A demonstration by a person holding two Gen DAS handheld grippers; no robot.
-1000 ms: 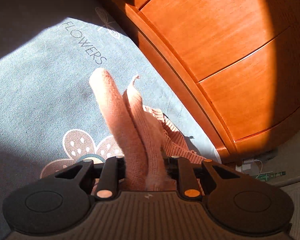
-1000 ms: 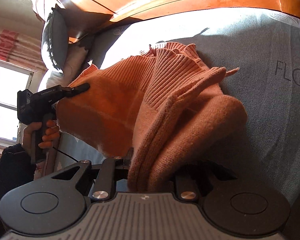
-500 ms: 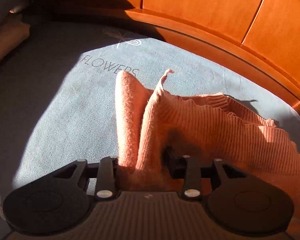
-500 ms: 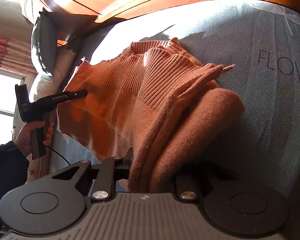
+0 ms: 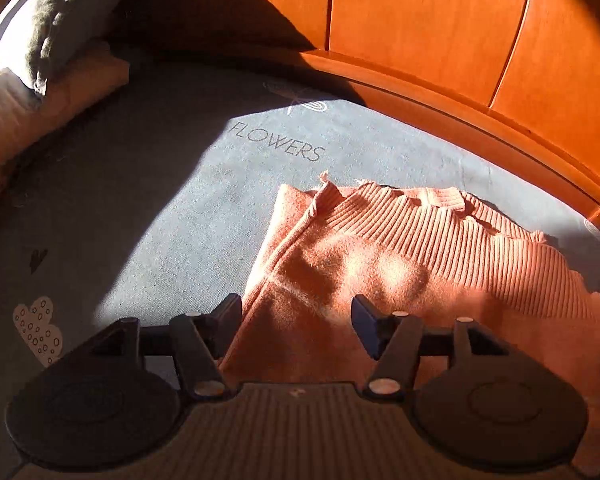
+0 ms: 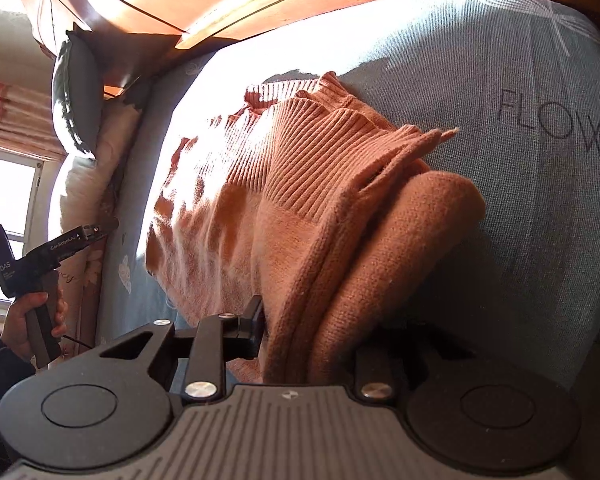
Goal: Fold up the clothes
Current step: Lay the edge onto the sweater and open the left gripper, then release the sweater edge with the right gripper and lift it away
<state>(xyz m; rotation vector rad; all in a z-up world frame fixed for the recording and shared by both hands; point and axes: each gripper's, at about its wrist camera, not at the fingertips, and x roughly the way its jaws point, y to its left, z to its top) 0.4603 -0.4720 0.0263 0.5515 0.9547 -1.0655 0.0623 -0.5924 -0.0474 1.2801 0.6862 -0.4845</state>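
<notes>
Letting go of the orange sweater (image 5: 380,272) with left gripper (image 5: 296,320) fingers spreading, right gripper (image 6: 304,332) loosening its pinch on the folded edge, so it settles on the bed (image 5: 204,200).

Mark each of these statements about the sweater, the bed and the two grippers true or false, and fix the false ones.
1. The sweater is blue. False: it is orange-pink.
2. The bedsheet carries the word FLOWERS. True.
3. The left gripper clamps the sweater. False: its jaws are opening, fabric loose between them.
4. The headboard is wooden. True.
5. A pillow lies on top of the sweater. False: it lies apart, near the bed's edge.
</notes>
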